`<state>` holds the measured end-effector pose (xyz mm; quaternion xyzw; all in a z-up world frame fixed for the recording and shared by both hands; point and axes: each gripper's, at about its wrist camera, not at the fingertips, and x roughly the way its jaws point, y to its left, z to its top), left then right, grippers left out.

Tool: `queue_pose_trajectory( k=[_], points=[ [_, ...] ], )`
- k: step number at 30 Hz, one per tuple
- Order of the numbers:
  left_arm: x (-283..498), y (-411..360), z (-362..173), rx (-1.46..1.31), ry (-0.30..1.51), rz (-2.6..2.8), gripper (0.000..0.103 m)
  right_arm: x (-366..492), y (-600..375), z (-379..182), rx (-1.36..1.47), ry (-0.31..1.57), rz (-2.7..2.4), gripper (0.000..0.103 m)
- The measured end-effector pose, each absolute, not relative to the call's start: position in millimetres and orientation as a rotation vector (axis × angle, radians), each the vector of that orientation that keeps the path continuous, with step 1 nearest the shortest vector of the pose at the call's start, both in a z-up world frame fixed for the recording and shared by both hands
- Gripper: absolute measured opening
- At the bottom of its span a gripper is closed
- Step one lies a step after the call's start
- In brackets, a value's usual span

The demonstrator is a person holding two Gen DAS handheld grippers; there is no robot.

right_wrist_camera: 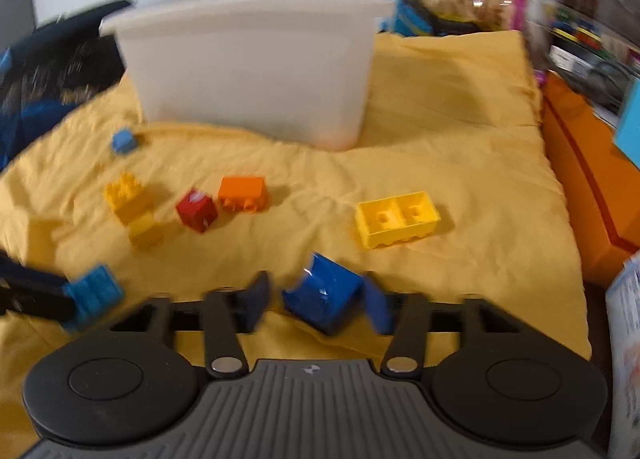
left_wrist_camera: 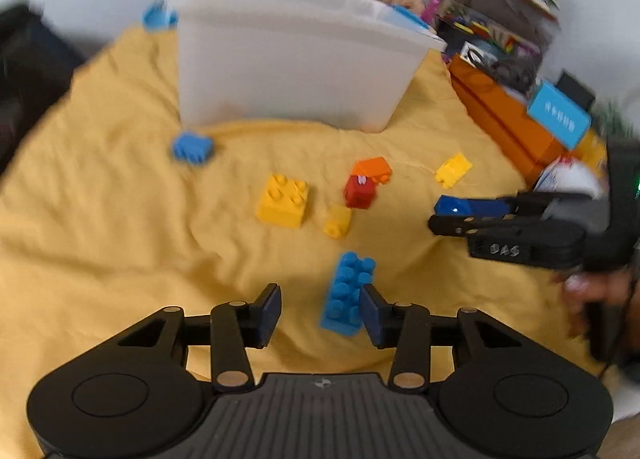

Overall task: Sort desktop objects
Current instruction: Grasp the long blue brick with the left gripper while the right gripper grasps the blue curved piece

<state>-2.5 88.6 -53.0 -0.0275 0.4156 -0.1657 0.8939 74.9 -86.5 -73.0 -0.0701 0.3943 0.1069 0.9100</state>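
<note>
Left gripper (left_wrist_camera: 320, 309) apart, long light-blue brick (left_wrist_camera: 347, 291) lying lengthwise, hard against the right-hand finger. Right gripper (right_wrist_camera: 318, 299) apart around dark-blue curved block (right_wrist_camera: 322, 293); contact unclear.

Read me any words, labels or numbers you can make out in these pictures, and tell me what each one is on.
"DAS": handwritten, on the right gripper, by its black body.
White marks on the blue card: too blurred to read.
Print on the stacked boxes: too blurred to read.

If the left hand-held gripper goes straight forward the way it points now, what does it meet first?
Probably the long light blue brick: it lies between the left hand-held gripper fingers, close against one pad. Beyond it is bare yellow cloth; depth is uncertain.
</note>
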Motion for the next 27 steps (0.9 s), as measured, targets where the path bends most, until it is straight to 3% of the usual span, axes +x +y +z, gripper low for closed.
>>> queue_pose_trajectory(
  k=[4,8,9,11,16,23,27],
  points=[
    [-6.2,73.9,-44.8,0.071,0.827,-0.389,0.053,71.0,-82.0,-67.4,-0.146,0.803,0.285,0.046],
    [3.5,61.1,-60.1,0.107,0.870,-0.371,0.053,61.8,-69.8,-65.1,-0.160,0.809,0.378,0.046],
    [6.2,59.2,-66.0,0.094,0.882,-0.374,0.051,61.0,-66.4,-67.4,-0.173,0.814,0.382,0.047],
    [5.1,59.7,-70.5,0.077,0.876,-0.358,0.029,58.6,-62.1,-71.9,-0.200,0.817,0.375,0.049],
    [9.4,68.1,-65.3,0.026,0.878,-0.360,0.028,57.9,-59.8,-72.4,-0.225,0.808,0.376,0.049],
    [16.8,75.4,-16.4,0.000,0.750,-0.365,0.028,60.1,-56.7,-59.7,-0.226,0.805,0.376,0.046],
    [33.3,81.4,30.0,0.016,0.615,-0.344,0.028,57.8,-56.4,-15.9,-0.233,0.658,0.376,0.046]
  ],
)
